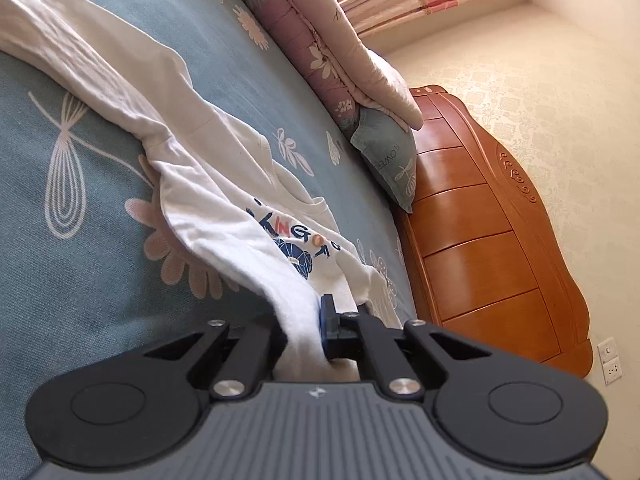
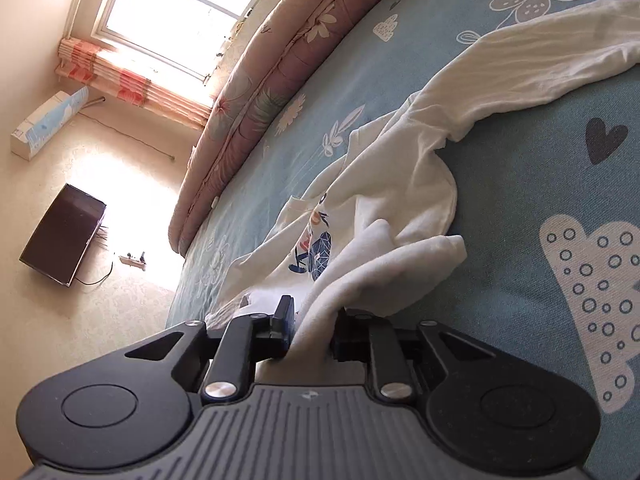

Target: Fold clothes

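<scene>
Left claw (image 1: pixel 308 320), bottom centre of its frame: fingers drawn together on a bunched fold of the white long-sleeved cotton top with a blue-and-orange chest print (image 1: pixel 224 184). Cloth fills the gap between the pads; only the blue-edged pad on the right side of the fold shows.

Right claw (image 2: pixel 310 326), bottom centre of its frame: likewise closed on a wad of the same top (image 2: pixel 400 184). Fabric runs up out of the grip toward frame centre.

Which part of the garment each claw has (hem, side seam) cannot be told; the cloth is too gathered at the grip.

Outward: the top lies on the bed with the teal flower-and-heart patterned cover (image 1: pixel 80 260), rumpled rather than flat. Print faces up, partly overlapped by a lifted fold. One sleeve trails to the upper left in the left view; a sleeve reaches the upper right in the right view.

Judgement: a two-point pinch fits either pulling the garment taut to spread it or carrying an edge over for a fold. No finished folded shape shows.

Beyond: rolled pink floral quilt (image 1: pixel 320 48) along the bed's far edge, small teal cushion (image 1: pixel 388 160) against the orange-brown wooden headboard (image 1: pixel 492 240).

Containers: none in view.
</scene>
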